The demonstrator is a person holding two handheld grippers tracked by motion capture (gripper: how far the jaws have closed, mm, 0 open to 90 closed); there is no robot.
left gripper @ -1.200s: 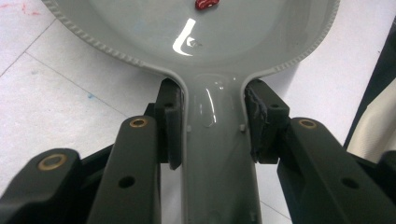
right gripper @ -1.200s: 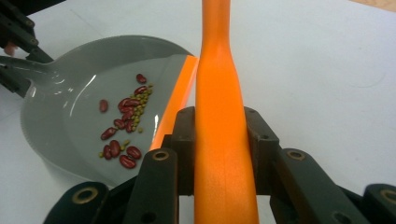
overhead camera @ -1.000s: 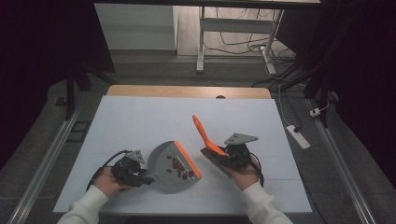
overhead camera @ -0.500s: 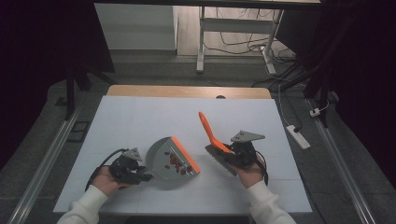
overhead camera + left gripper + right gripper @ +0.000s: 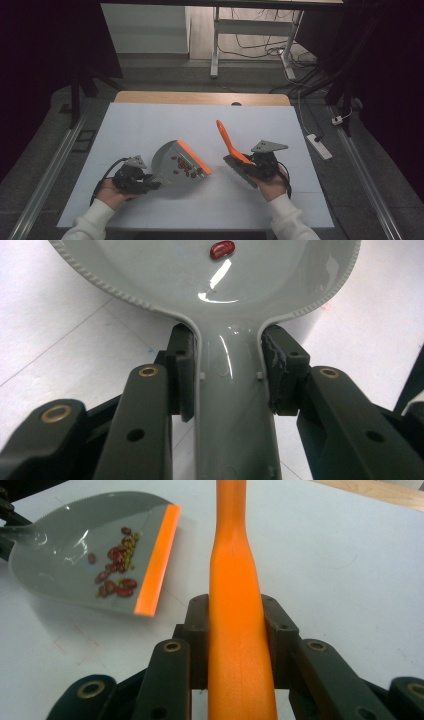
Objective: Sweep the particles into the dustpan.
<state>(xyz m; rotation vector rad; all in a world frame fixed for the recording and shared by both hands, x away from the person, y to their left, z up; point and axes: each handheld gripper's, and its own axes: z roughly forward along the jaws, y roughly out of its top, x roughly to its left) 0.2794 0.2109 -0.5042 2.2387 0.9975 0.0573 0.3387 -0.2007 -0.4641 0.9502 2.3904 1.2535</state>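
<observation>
We judge the sweeping mostly done: the beans (image 5: 186,167) — dark red ones with a few small greenish ones — lie gathered inside the dustpan (image 5: 176,162), close behind its orange lip (image 5: 158,560), and we see no stray beans on the white table (image 5: 150,120) around it. What looks left is to carry the pan off or tip it out, and to set the brush (image 5: 234,150) down.

Our left gripper (image 5: 131,176) has its jaws clenched on the dustpan's grey handle (image 5: 234,405), a pad pressed against each side, and one red bean (image 5: 222,249) sits in the glossy bowl just past the neck. The pan rests near the front edge of the table, left of centre, its lip facing away to the right.

Our right gripper (image 5: 262,165) grasps the brush by its orange handle (image 5: 239,615) — jaws tight on both sides — with the handle pointing up and away. The brush sits near the front edge too, right of centre, apart from the pan.
</observation>
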